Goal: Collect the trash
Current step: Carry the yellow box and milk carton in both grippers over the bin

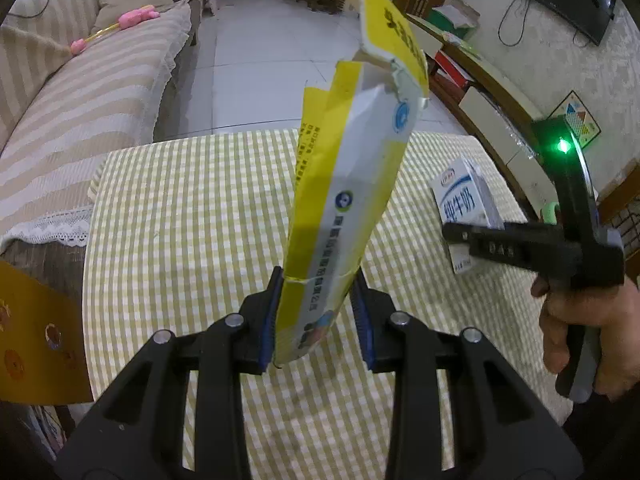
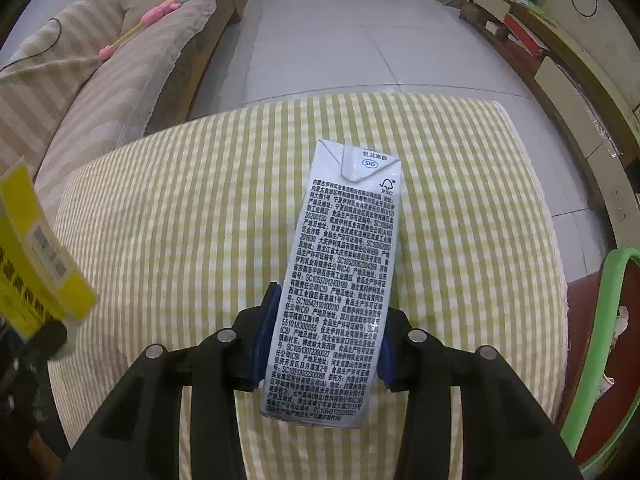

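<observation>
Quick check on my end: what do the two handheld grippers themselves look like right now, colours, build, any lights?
Both are black plastic with triangular cut-outs and silver pivot pins. The left gripper and right gripper have blue ribbed pads. In the left wrist view, the right unit has a pistol-style handle held by a bare hand and shows a green light.

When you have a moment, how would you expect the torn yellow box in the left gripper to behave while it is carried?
The torn yellow box will probably flop: it is flattened and bends above the left gripper. It looks like thin, empty card, so likely light. Its ripped top flap may sway or tear further if it snags.
</observation>
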The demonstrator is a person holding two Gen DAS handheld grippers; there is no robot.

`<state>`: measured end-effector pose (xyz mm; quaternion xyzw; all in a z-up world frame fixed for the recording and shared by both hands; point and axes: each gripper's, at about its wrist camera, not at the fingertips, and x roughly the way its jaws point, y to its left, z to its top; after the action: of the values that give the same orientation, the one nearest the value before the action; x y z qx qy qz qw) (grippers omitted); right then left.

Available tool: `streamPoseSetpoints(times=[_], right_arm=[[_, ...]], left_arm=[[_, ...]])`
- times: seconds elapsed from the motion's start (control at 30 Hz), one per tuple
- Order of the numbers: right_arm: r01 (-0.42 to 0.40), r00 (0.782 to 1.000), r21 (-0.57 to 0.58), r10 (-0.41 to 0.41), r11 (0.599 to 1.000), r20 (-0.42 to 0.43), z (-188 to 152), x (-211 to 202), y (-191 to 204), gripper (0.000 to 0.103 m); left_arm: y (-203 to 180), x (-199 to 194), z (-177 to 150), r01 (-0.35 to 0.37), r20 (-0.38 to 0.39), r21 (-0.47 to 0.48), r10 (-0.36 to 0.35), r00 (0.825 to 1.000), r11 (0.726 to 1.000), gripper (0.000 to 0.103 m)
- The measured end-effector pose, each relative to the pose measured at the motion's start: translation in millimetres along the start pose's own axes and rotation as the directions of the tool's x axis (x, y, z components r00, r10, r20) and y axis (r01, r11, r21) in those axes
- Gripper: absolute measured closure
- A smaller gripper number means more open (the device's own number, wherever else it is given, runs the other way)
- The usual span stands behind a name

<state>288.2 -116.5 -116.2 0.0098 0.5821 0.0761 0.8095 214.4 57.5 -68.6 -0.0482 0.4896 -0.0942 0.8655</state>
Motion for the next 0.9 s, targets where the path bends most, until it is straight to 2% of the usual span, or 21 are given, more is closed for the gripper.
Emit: streamPoseSetpoints(times=[0.27,0.63,0.9], right_arm=[[-0.016,1.000,-0.054,0.018,0.998,0.019,-48.0,-33.2,-14.0,0.063],[-0.065,0.993,-0.068,0.072,0.996,0.099,-94.3,-95.5,-29.9,0.063],[-0.048,0.984,-0.071,0.059,0.996,0.168,-108.3,-131.4,-43.5,0.063]], left_arm=[[-7.4,-21.0,-16.4,0.030,0.024,-0.078,-0.028,0.999,0.997,0.072],[-38.2,-46.0,-34.3,0.018,0.026,-0.042,-0.017,1.000,0.999,0.072],[-60.6,-64.0,-42.2,0.018,0.037,-0.024,-0.017,0.999,1.000,0.072]])
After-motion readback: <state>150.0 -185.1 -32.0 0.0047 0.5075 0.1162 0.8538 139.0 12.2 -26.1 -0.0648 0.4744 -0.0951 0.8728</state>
